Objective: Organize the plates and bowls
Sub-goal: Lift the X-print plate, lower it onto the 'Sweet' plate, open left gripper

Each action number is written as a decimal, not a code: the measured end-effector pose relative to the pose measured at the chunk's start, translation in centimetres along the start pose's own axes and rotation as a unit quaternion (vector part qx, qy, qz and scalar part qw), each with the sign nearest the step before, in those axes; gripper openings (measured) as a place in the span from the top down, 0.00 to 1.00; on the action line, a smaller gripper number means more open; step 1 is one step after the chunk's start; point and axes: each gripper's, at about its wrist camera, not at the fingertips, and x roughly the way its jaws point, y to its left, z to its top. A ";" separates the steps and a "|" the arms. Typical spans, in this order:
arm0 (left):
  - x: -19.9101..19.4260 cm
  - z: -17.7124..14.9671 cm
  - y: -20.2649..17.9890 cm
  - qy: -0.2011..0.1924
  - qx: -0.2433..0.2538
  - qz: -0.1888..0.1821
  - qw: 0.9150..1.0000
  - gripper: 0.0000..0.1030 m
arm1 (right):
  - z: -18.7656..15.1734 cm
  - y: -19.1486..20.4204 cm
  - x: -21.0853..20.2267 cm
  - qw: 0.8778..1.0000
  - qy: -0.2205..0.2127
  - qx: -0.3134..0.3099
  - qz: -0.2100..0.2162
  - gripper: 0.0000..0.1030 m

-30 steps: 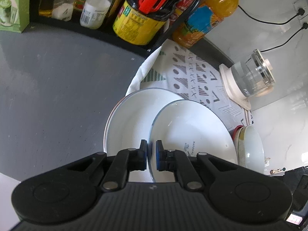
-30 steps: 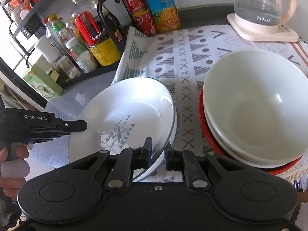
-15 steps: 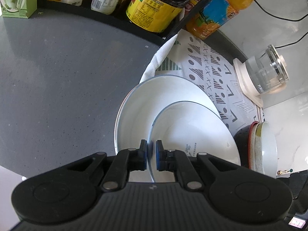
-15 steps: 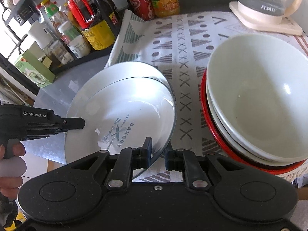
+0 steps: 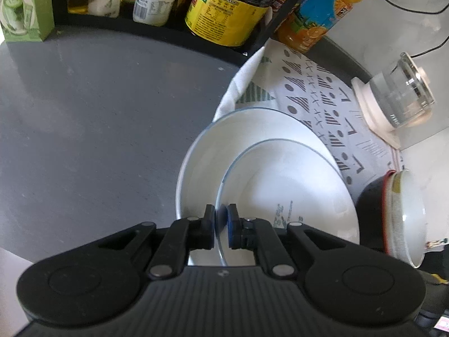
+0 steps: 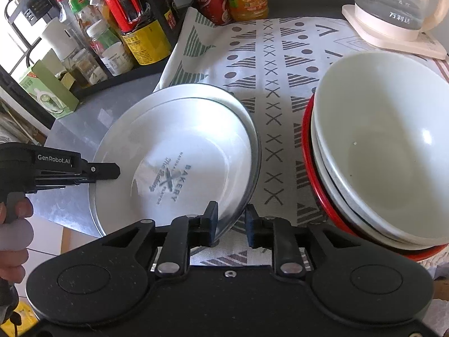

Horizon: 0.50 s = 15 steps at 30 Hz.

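Left wrist view: the left gripper (image 5: 221, 226) was clamped on the near rim of the printed plate (image 5: 291, 193), which sat on the lower plate (image 5: 202, 168) at the edge of the patterned cloth (image 5: 317, 92); stacked bowls (image 5: 407, 213) stood at right.

Right wrist view: the right gripper (image 6: 231, 221) had just been opening, its jaws apart with the printed plate's (image 6: 174, 151) rim between them, the right pad clear. The stacked bowls (image 6: 381, 146) rested on the cloth beside it. The left gripper (image 6: 112, 170) gripped the opposite rim.
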 end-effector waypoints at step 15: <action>-1.6 0.8 -0.7 -0.018 0.029 0.029 0.999 0.90 | 0.1 1.7 -5.1 0.994 -0.111 -0.015 0.011 0.01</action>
